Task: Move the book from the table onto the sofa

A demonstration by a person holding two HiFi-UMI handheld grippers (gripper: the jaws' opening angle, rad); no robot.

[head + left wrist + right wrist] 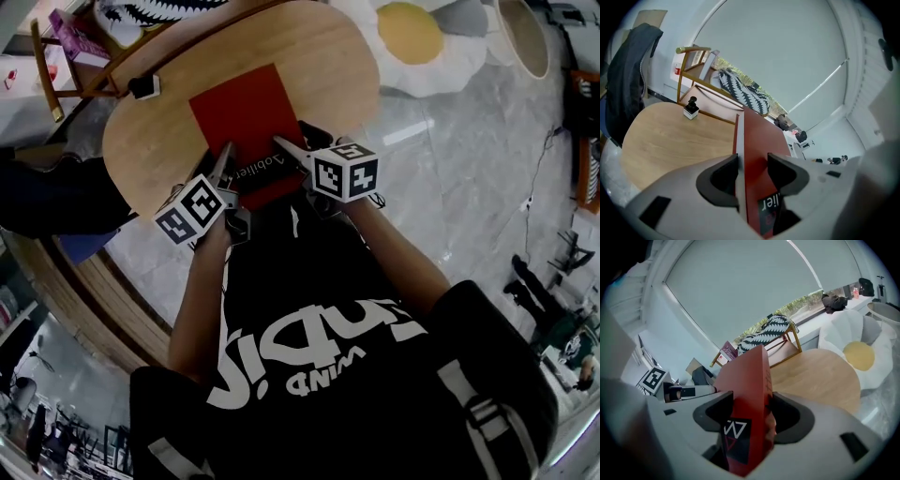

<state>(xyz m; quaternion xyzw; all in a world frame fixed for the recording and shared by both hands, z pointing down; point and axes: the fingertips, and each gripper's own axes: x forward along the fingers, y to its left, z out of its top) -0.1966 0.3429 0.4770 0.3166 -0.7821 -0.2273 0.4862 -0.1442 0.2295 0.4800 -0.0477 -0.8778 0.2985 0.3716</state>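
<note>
A red book (246, 122) lies over the near part of a round wooden table (319, 56). My left gripper (223, 161) is shut on the book's near left edge, and my right gripper (284, 146) is shut on its near right edge. In the left gripper view the book (757, 136) runs between the jaws of that gripper (752, 169), white page edge showing. In the right gripper view the book (747, 380) stands on edge, clamped by the right gripper (751, 411). I cannot tell if the book touches the table. No sofa is clearly in view.
A small black-and-white block (143, 86) sits on the table's far left. A wooden chair with a zebra-patterned cushion (740, 89) stands behind. A fried-egg-shaped cushion (412, 37) lies on the marble floor to the right. A dark jacket (628, 70) hangs at left.
</note>
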